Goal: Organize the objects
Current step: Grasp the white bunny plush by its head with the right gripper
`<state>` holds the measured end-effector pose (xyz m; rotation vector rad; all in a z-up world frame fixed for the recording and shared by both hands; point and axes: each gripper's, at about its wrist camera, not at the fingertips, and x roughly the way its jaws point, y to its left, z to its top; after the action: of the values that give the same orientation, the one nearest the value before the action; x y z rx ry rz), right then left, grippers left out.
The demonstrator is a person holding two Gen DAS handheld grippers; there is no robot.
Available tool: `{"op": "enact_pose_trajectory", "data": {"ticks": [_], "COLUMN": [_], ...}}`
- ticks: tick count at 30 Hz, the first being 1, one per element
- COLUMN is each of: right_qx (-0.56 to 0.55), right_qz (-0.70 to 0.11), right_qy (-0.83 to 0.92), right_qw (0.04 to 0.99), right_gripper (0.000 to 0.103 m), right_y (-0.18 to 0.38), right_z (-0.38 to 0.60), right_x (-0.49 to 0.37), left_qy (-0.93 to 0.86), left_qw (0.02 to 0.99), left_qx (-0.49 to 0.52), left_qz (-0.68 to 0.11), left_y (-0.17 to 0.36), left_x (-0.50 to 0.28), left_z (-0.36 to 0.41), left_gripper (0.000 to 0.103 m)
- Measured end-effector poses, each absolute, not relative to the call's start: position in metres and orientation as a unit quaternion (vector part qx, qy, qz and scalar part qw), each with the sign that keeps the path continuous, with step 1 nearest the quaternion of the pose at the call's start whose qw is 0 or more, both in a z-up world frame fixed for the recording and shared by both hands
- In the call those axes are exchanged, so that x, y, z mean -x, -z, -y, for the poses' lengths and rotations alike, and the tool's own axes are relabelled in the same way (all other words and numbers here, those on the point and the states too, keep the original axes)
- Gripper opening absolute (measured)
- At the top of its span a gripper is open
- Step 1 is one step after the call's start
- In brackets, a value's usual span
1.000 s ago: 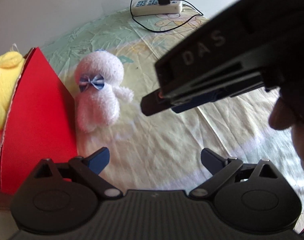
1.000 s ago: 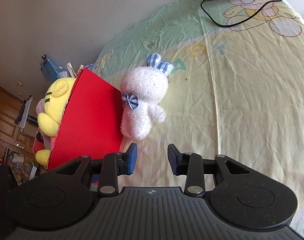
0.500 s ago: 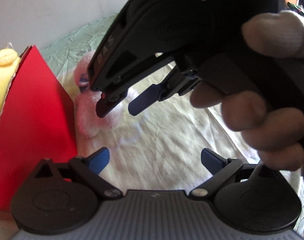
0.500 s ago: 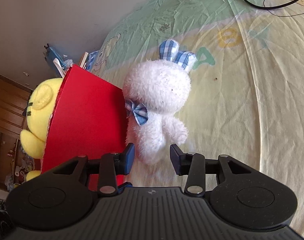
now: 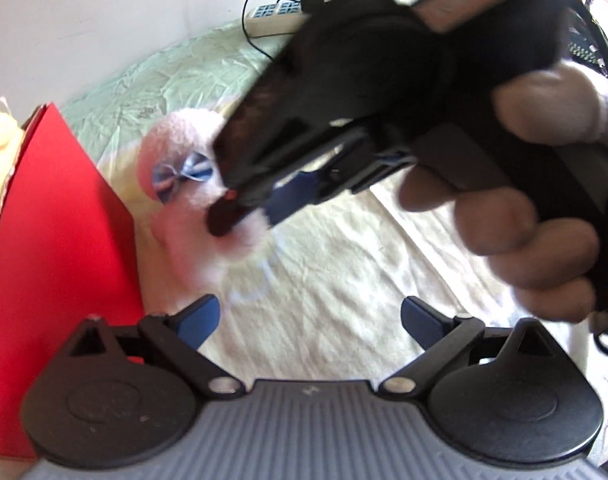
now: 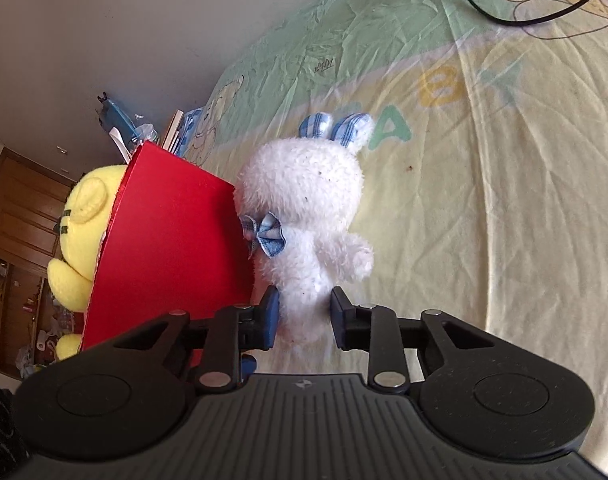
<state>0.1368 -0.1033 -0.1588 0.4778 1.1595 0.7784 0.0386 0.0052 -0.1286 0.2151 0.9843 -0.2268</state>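
Note:
A white plush rabbit [image 6: 304, 216] with a blue checked bow and ears lies on the bed sheet, against a red box [image 6: 171, 240]. My right gripper [image 6: 304, 316] has its blue fingers on either side of the rabbit's lower body, touching or nearly touching it. In the left wrist view the rabbit [image 5: 183, 184] lies beside the red box [image 5: 63, 232], partly hidden by the right gripper [image 5: 245, 212] and the hand on it. My left gripper [image 5: 310, 320] is open and empty, above the sheet.
A yellow plush toy [image 6: 83, 224] sticks out of the red box. A white power strip [image 5: 275, 20] with a black cable lies at the far end of the bed. Books and clutter stand behind the box [image 6: 175, 128].
My right gripper has moved forward to the rabbit, and its fingers now straddle the rabbit's lower body. In the left wrist view the right gripper has come down onto the rabbit. The left gripper has stayed open.

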Motion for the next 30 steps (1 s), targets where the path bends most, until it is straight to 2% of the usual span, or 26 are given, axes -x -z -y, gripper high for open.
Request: {"op": "enact_pose_trajectory", "data": {"ticks": [12, 18, 27, 30], "right_qx": [-0.236, -0.259, -0.336, -0.354], "right_qz": [-0.551, -0.564, -0.505, -0.499], "right_qy": [-0.319, -0.29, -0.253, -0.24], "right_qw": [0.735, 0.728, 0.754, 0.754], "right_gripper": [0.029, 0.033, 0.033, 0.037], "right_y": [0.155, 0.16, 0.151, 0.158], "right_z": [0.169, 0.193, 0.22, 0.215], "right_x": [-0.086, -0.069, -0.083, -0.093], "left_qy": [0.181, 0.199, 0.173, 0.157], "left_qw": [0.862, 0.862, 0.857, 0.854], "left_qx": [-0.081, -0.05, -0.01, -0.004], "left_qz": [-0.467, -0.464, -0.486, -0.496], "left_y": [0.115, 0.107, 0.115, 0.12], "left_x": [-0.014, -0.015, -0.049, -0.063], "left_z": [0.0, -0.003, -0.001, -0.002], "left_gripper": [0.097, 0.097, 0.091, 0.088]}}
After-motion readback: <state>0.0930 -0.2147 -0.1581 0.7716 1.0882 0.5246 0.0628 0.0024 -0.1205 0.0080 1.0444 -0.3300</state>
